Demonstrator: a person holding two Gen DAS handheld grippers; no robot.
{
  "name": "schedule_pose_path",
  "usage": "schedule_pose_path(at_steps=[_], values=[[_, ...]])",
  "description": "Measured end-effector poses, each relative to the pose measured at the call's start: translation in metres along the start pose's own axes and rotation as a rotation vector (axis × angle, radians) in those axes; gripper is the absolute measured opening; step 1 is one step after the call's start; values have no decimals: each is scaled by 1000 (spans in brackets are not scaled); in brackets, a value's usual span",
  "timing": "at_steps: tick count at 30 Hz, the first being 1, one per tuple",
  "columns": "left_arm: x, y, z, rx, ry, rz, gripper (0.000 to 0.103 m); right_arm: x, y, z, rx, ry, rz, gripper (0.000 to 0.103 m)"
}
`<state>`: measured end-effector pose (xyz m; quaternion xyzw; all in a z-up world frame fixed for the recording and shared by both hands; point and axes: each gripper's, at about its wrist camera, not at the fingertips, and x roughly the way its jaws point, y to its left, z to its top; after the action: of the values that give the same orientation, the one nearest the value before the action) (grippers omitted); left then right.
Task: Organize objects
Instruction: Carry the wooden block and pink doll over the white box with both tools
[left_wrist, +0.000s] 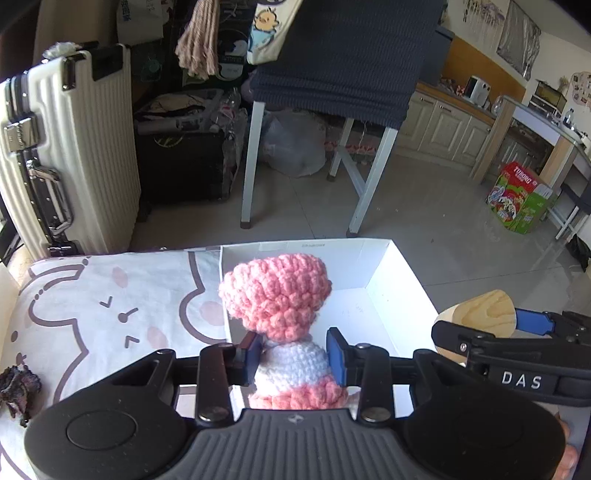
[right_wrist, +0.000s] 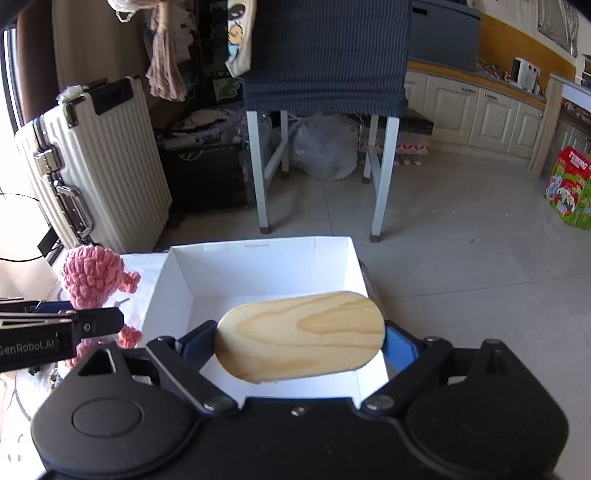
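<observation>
- Right up against the left wrist lens was the left gripper (left_wrist: 295, 356), its blue pads clamped on the white middle of a pink-and-white crochet doll (left_wrist: 282, 317), so it was definitely holding that.
- That doll stood upright between the fingers, pink head up, and looked to be over the near-left corner of the white cardboard box (left_wrist: 402, 273). Couldn't tell if its base touched anything.
- Over on the right wrist view, the right gripper (right_wrist: 299, 341) had its jaws spread fairly wide and pressed on the two rounded ends of an oval wooden board (right_wrist: 300, 334), so it was gripping that one lengthwise.
- Board was lying roughly flat, slightly tilted, held above the near part of the box's open inside. Looked like it was hanging over it rather than resting on the bottom, but honestly hard to say.
- Box sat at the far edge of a surface covered by a cartoon-bunny cloth (left_wrist: 110, 314), with its far wall toward the tiled floor.
- Some dark crumpled thing (left_wrist: 18, 391) lay on the cloth at the far left, well apart from the box.
- Background stuff: a cream ribbed suitcase (left_wrist: 70, 147) on the left, a white-legged table with a dark cover (left_wrist: 343, 55) behind the box, and a green carton (left_wrist: 521, 199) on the floor to the right.
</observation>
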<state>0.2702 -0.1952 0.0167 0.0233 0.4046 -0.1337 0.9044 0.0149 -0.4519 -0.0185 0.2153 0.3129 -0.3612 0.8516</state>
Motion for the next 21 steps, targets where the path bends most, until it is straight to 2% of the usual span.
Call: schedule_pose_path(at_steps=[5, 13, 21], values=[[39, -12, -5, -12, 94, -15, 39, 35, -13, -5, 2, 100, -16, 93], [82, -24, -36, 46, 221, 20, 39, 77, -27, -31, 1, 287, -65, 93], [98, -20, -57, 50, 294, 40, 39, 72, -19, -35, -28, 295, -57, 94]])
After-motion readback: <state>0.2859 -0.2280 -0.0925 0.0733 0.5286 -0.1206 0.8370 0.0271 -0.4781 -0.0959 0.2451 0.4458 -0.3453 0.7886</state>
